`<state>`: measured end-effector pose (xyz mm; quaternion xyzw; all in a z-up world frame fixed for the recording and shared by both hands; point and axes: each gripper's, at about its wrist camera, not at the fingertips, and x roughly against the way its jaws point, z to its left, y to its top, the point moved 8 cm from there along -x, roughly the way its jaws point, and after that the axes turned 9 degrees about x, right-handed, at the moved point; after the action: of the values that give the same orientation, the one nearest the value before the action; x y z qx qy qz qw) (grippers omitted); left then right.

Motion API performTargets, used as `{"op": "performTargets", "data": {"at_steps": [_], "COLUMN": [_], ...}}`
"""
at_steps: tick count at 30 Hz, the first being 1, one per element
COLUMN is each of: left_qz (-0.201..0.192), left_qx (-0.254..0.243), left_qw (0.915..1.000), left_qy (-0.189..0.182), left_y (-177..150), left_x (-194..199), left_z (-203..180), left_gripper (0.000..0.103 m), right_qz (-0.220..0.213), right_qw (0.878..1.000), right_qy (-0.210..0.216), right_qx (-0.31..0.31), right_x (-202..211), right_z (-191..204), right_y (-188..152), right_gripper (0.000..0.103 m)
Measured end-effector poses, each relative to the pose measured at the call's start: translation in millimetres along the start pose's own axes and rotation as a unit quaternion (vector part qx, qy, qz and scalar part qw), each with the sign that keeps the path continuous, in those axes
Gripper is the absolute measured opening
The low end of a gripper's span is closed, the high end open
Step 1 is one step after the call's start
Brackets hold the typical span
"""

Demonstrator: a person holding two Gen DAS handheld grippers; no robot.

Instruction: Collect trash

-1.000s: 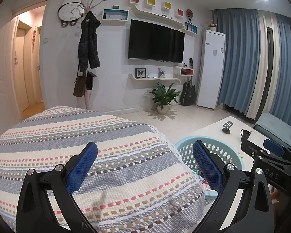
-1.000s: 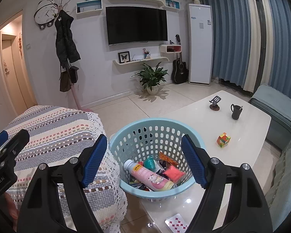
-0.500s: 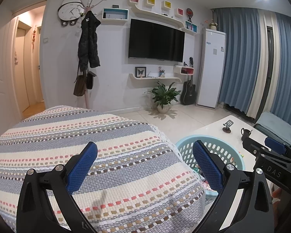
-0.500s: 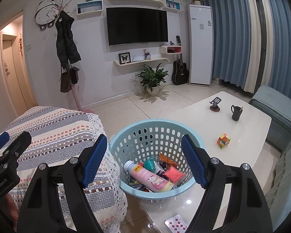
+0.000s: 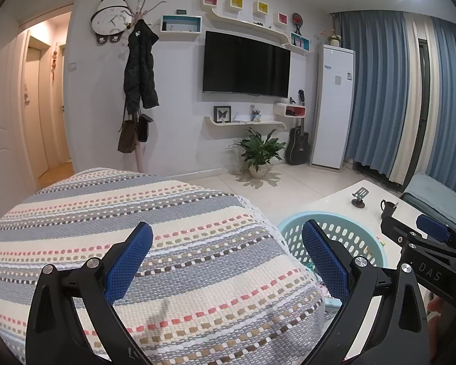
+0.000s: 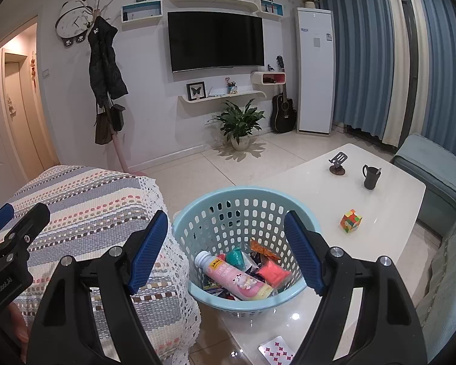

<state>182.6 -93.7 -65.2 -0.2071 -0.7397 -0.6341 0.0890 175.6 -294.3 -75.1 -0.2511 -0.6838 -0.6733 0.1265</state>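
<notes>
Both grippers stand idle with nothing held. The right gripper (image 6: 226,249) has its jaws spread wide, and the basket (image 6: 197,210) sits between and just beyond them on the table (image 6: 389,213). The trash lies inside the basket: a pink bottle (image 6: 240,278), a teal piece (image 6: 235,257), an orange-red packet (image 6: 272,273) and darker wrappers beneath. The left gripper (image 5: 226,258) is equally wide open, with its jaws over the striped cover (image 5: 167,213) and the basket rim just behind the right-hand jaw.

Step in hand, by judgement: a pause between pickups, or the end of collecting, since the basket is already loaded. A card (image 6: 275,349) lies on the table below the right gripper's jaws, and a cube (image 6: 351,220) beyond the right-hand jaw; whether either counts as trash cannot be told. The next move calls for choosing a remaining item and lowering open jaws around it.

Hidden: the basket's near wall and lower contents, and the near table edge behind the jaws. The card is cut off by the frame.
</notes>
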Motion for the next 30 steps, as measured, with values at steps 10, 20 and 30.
{"op": "performTargets", "data": {"at_steps": [10, 20, 30], "left_qz": [0.0, 0.0, -0.003], "left_qx": [0.0, -0.002, -0.005], "left_qw": [1.0, 1.0, 0.9999], "left_qy": [0.0, -0.001, 0.008], "left_y": [0.4, 0.1, 1.9], "left_x": [0.4, 1.1, 2.2], "left_z": [-1.1, -1.6, 1.1], "left_gripper": [0.095, 0.095, 0.095], "right_qz": [0.001, 0.004, 0.004], "right_qw": [1.0, 1.0, 1.0], "right_qy": [0.002, 0.004, 0.003], "right_qx": [0.0, 0.002, 0.004], "right_x": [0.1, -2.4, -3.5], "right_z": [0.6, -0.6, -1.2], "right_y": [-0.1, -3.5, -5.3], "right_gripper": [0.075, 0.075, 0.075]}}
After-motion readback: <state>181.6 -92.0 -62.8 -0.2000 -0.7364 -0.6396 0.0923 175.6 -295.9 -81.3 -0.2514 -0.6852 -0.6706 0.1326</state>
